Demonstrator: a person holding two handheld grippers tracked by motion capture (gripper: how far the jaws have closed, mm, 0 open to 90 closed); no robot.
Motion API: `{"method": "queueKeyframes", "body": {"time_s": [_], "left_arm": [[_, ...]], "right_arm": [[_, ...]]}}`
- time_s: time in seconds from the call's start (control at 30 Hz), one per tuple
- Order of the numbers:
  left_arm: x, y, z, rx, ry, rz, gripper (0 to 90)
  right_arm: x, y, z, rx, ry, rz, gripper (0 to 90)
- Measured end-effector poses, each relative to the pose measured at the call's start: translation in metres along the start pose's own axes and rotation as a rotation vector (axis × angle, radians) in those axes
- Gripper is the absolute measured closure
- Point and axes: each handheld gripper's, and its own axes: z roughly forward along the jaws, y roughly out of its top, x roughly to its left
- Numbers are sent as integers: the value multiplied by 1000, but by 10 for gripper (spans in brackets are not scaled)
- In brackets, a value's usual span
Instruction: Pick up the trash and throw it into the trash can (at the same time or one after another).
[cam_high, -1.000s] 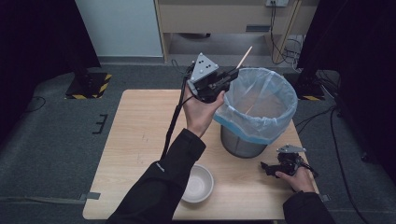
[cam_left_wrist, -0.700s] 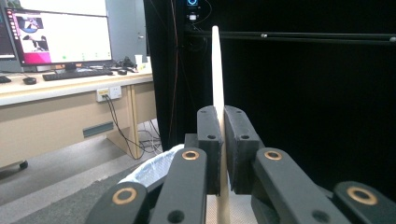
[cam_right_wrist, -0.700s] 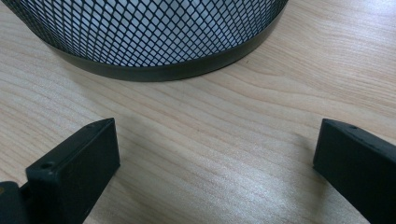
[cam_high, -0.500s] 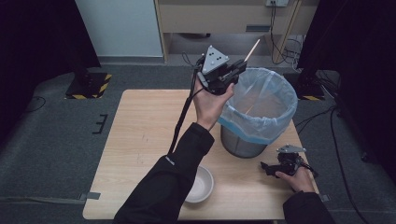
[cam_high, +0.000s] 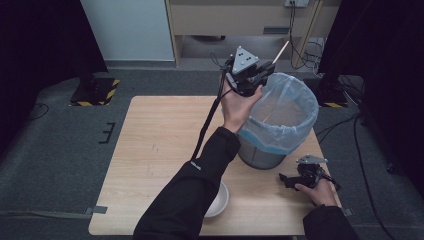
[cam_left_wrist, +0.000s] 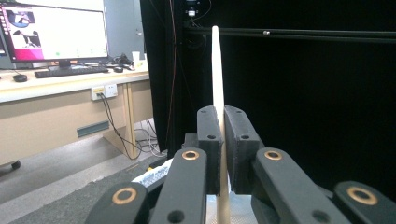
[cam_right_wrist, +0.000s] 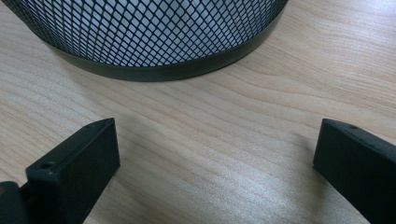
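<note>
Wooden stick (cam_left_wrist: 216, 70), pinched tight in the left gripper (cam_high: 248, 79) fingers over the bin (cam_high: 280, 120) rim, may miss and fall outside, while the right gripper (cam_high: 292, 180) fingers rest spread wide on the tabletop (cam_high: 160, 135).

Pale matt wooden stick (cam_left_wrist: 217, 84), black matt plastic jaws, black metal-mesh bin (cam_right_wrist: 154, 32) with thin glossy blue liner (cam_high: 287, 125), smooth light wood-grain table (cam_high: 150, 135).

A white bowl (cam_high: 219, 202) sits on the wooden table (cam_high: 155, 135); a monitor (cam_left_wrist: 56, 32) stands on a desk (cam_left_wrist: 60, 93)
</note>
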Motion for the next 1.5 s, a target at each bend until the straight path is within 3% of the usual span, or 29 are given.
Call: {"method": "queueKeyframes", "body": {"time_s": [0.3,0.4,0.63,1.1,1.17,1.3,1.33,1.5], "left_arm": [[-1,-4,21,-5,-30,-17,846],[-2,-7,24,5,-36,-5,761],[0,-9,15,6,-37,-4,703],[19,-16,-48,12,5,-7,625],[23,-24,-68,32,17,9,604],[26,-34,-87,44,32,9,571],[28,-41,-99,52,37,12,564],[32,-62,-130,76,42,-14,524]], "right_arm": [[0,0,0,-2,1,0,7],[1,0,0,-2,3,-1,7],[1,0,0,-2,3,-2,7],[1,0,0,-4,3,-2,7],[1,0,0,-4,3,-2,7],[1,0,0,-4,4,-2,7],[1,0,0,-4,4,-2,7],[1,0,0,-2,4,1,7]]}}
